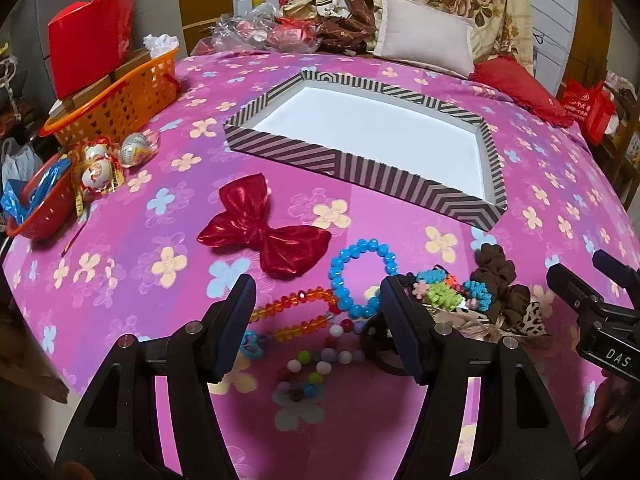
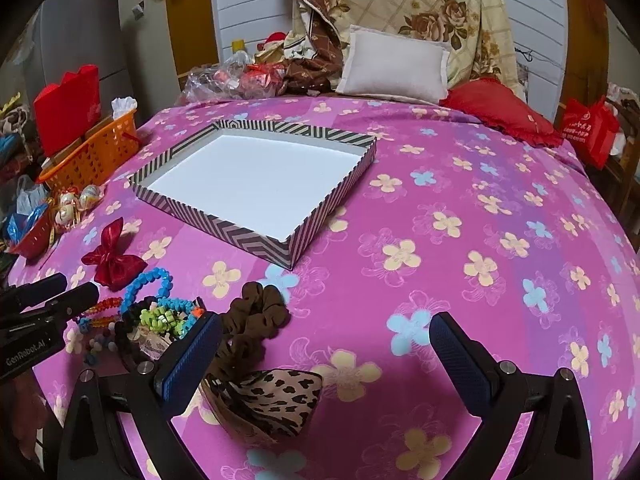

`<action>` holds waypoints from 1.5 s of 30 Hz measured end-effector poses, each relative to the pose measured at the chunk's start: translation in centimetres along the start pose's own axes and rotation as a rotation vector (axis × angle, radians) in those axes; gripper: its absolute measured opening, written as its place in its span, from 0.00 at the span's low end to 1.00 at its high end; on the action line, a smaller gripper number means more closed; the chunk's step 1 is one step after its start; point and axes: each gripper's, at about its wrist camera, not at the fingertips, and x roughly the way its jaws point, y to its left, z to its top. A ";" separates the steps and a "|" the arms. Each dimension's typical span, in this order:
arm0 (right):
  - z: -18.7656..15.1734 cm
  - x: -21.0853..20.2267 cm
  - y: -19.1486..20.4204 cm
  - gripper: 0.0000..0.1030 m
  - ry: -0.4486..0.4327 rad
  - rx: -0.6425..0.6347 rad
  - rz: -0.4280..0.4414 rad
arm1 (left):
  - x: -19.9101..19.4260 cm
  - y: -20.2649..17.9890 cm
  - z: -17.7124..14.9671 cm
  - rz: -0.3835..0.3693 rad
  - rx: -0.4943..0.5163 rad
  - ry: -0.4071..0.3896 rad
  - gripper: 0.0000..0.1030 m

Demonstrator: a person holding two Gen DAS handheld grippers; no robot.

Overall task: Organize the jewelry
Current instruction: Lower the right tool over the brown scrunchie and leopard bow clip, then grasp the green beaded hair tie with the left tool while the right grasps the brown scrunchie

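Observation:
A striped shallow box (image 1: 280, 152) (image 2: 224, 224) with a white inside lies on the pink flowered bedspread. In front of it are a red bow (image 1: 264, 232), a blue bead bracelet (image 1: 340, 276), an orange bead bracelet (image 1: 280, 308) and a pompom bracelet (image 1: 316, 364). My left gripper (image 1: 318, 312) hovers open over these bracelets and holds nothing. To their right lie colourful hair ties (image 1: 444, 292), a brown scrunchie (image 2: 256, 320) and a leopard-print bow (image 2: 272, 400). My right gripper (image 2: 326, 356) stands open above the leopard-print bow, empty.
An orange basket (image 1: 120, 96) with a red bag (image 1: 88, 36) sits at the bed's left edge. Near it are a small red basket (image 1: 40, 212) and wrapped eggs (image 1: 96, 172). Pillows (image 2: 396, 68) and bedding line the far end. A red bag (image 2: 592, 128) stands at the right.

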 end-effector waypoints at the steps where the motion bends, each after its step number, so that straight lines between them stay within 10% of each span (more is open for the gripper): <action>1: 0.0 0.1 0.0 1.00 0.002 0.002 0.002 | 0.0 -0.2 0.0 -0.001 0.004 0.000 0.63; 41: -0.5 -0.1 -4.6 1.00 0.055 0.130 -0.028 | 3.6 -5.7 1.0 -0.183 0.026 0.158 0.66; 43: -0.5 -0.1 -5.1 1.00 0.058 0.144 -0.032 | 4.1 -6.4 0.8 -0.166 0.059 0.158 0.57; 45: -0.5 0.0 -5.3 1.00 0.062 0.153 -0.029 | 4.7 -6.8 0.5 -0.145 0.085 0.174 0.25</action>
